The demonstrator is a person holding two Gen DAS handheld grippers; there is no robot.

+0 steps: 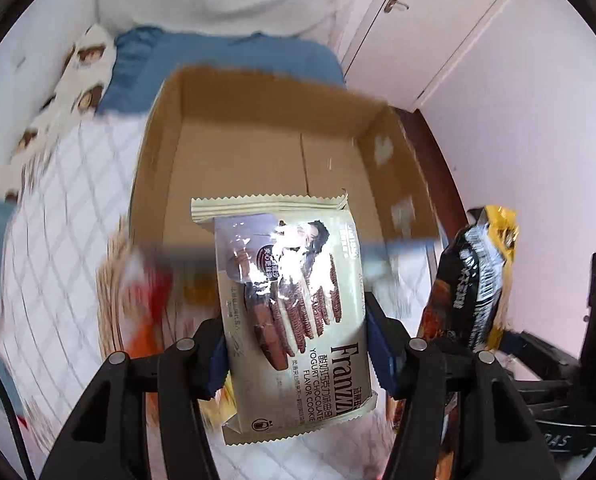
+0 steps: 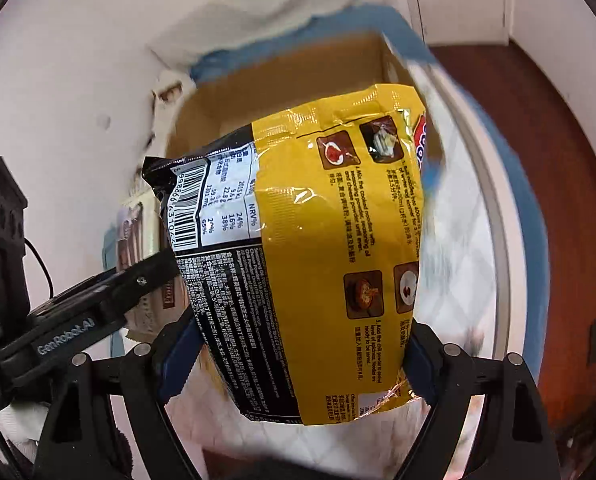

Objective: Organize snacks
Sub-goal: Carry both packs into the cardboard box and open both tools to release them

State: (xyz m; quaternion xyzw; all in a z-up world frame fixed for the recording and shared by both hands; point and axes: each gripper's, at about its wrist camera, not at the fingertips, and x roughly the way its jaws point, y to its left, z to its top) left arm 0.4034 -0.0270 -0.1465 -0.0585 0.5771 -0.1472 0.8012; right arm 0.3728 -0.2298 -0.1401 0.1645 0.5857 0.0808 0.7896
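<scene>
My left gripper (image 1: 298, 356) is shut on a beige Franzzi cookie pack (image 1: 290, 300) and holds it above the bed, in front of an open cardboard box (image 1: 258, 152). My right gripper (image 2: 298, 356) is shut on a yellow and black noodle bag (image 2: 310, 260), also held in front of the box (image 2: 282, 80). The noodle bag shows at the right of the left wrist view (image 1: 474, 276). The cookie pack and left gripper show at the left of the right wrist view (image 2: 138, 240). The box's bare floor shows where the packs do not hide it.
The box lies on a white quilted bed (image 1: 58, 216) with a blue blanket (image 1: 218, 68) behind it. Blurred red and orange snack packs (image 1: 150, 304) lie near the box's front. A white door (image 1: 430, 20) and wooden floor (image 2: 558, 160) are at the right.
</scene>
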